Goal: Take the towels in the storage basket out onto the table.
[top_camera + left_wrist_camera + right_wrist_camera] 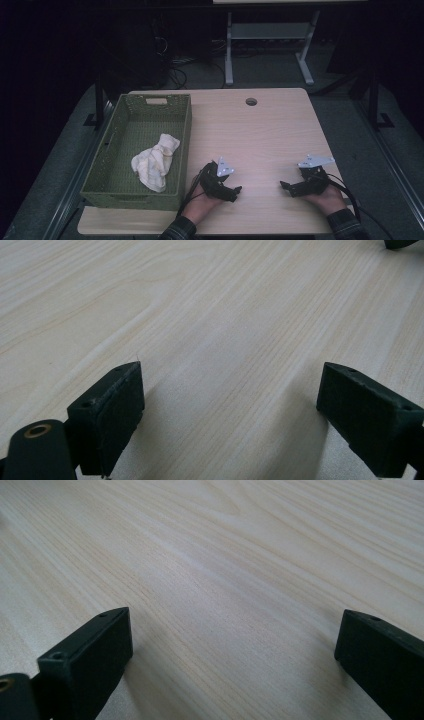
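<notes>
Basket [185,131]: green woven bin on the table's left part, well to the left of both sets of fingers; its near right corner sits just left of the left gripper.
Cloth [155,161]: cream, crumpled, lying inside the basket toward its near right side; left of the left gripper's fingers, with the basket wall between, touching neither gripper.
Left gripper [235,192]: held in the person's left hand [202,202] at the near edge, resting low over the table; fingertips point rightward toward the other gripper. Grey plate on top.
Left fingers [112,410]: spread wide in the left gripper view, bare wood between the pads, nothing gripped.
Table [265,135]: pale wood grain, bare between and ahead of both pairs of fingers; a round cable hole [251,101] lies far beyond the fingertips.
Right gripper [286,187]: held in the person's right hand [327,197], also at the near edge, fingertips pointing leftward; apart from the left gripper, tips facing each other across bare table.
Right fingers [95,655]: spread wide in the right gripper view, only wood between them, nothing gripped.
</notes>
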### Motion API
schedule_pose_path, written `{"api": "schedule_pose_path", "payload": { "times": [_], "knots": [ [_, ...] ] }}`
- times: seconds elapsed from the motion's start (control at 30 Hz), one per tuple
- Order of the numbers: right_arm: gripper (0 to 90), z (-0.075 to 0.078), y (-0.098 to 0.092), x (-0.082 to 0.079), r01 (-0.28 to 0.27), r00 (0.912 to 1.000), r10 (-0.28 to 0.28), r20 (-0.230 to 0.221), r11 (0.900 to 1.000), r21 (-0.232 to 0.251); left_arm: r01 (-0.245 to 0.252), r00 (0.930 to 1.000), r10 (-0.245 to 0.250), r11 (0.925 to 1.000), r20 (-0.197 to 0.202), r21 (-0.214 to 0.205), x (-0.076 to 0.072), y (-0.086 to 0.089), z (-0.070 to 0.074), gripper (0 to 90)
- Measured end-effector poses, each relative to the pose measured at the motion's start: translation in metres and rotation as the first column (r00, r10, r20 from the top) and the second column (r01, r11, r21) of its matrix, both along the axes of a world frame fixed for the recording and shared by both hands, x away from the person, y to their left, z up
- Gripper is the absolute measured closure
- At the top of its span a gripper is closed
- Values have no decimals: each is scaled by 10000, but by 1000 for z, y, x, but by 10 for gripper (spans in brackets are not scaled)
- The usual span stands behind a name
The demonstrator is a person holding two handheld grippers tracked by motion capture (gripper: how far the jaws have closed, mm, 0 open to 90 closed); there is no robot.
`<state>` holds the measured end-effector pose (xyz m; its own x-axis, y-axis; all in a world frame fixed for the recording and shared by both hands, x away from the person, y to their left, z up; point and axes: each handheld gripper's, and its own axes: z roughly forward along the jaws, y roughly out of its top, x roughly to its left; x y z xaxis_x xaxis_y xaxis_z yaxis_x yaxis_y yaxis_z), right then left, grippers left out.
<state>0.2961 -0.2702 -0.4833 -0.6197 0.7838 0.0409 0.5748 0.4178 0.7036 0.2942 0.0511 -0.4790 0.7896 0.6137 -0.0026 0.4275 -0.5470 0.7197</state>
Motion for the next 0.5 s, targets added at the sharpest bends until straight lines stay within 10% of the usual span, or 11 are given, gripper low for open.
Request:
{"api": "schedule_pose_path", "payload": {
  "times": [0.5],
  "knots": [
    [17,0,0,-1,27,10000,-27,-9,10000,33,6,9993,9,9992,-372,408,3,-1,5,115]
  ]
}}
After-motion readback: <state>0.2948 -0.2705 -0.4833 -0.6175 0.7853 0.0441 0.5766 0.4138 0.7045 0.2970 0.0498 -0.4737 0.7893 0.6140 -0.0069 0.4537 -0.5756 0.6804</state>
